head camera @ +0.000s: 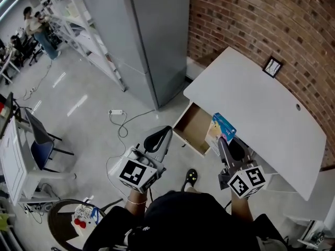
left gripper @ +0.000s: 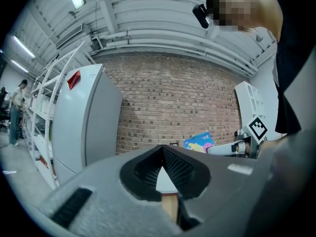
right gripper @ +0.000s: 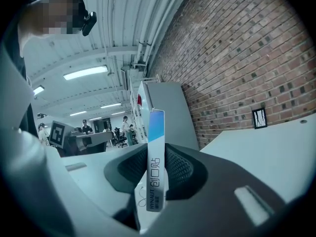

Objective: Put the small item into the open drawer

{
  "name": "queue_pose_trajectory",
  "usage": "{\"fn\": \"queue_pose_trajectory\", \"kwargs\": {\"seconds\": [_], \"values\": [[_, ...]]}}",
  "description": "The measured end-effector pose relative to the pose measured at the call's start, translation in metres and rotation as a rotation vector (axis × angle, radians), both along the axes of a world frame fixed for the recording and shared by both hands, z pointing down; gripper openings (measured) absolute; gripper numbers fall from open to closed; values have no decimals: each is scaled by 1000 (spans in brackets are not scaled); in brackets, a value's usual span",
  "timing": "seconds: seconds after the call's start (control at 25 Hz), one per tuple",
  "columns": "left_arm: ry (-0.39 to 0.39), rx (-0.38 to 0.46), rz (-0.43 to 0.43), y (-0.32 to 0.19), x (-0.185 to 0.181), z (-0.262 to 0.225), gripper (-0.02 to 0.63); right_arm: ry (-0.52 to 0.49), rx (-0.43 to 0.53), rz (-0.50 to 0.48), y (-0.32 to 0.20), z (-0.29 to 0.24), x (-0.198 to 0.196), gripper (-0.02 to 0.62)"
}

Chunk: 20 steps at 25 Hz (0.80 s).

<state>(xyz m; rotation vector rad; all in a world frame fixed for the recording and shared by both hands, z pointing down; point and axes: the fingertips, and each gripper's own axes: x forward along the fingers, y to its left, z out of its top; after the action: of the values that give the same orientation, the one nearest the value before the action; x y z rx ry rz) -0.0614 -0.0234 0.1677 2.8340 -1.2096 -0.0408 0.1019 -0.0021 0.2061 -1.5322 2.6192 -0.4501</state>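
Observation:
My right gripper (head camera: 223,140) is shut on a small flat box (head camera: 222,128), blue and white with print on it. In the right gripper view the box (right gripper: 155,164) stands upright, pinched between the black pads (right gripper: 181,171). It hangs just right of the open wooden drawer (head camera: 191,124), which sticks out from under the white desk (head camera: 261,114) and looks empty. My left gripper (head camera: 158,138) hovers left of the drawer, over the floor. Its jaws (left gripper: 161,154) meet at the tips with nothing between them. From that view the box (left gripper: 199,141) shows to the right.
A brick wall (head camera: 251,20) runs behind the desk, and a small framed picture (head camera: 272,66) stands on the desk's far end. A tall grey cabinet (head camera: 149,35) stands left of the desk. A power strip with cable (head camera: 115,112) lies on the floor. A chair (head camera: 42,145) is at left.

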Motion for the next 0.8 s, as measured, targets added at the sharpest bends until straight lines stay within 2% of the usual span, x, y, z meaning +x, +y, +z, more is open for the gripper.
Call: {"fn": "queue_pose_trajectory", "kwargs": {"seconds": [0.32,0.8], "values": [[-10,-6,-15,-41,34,3,-3,-23,-15,-10,-43,13,34,101],[-24,-17,-45,-71,59,16,-3,-17,-46,-45,-74,33,61,102]]}}
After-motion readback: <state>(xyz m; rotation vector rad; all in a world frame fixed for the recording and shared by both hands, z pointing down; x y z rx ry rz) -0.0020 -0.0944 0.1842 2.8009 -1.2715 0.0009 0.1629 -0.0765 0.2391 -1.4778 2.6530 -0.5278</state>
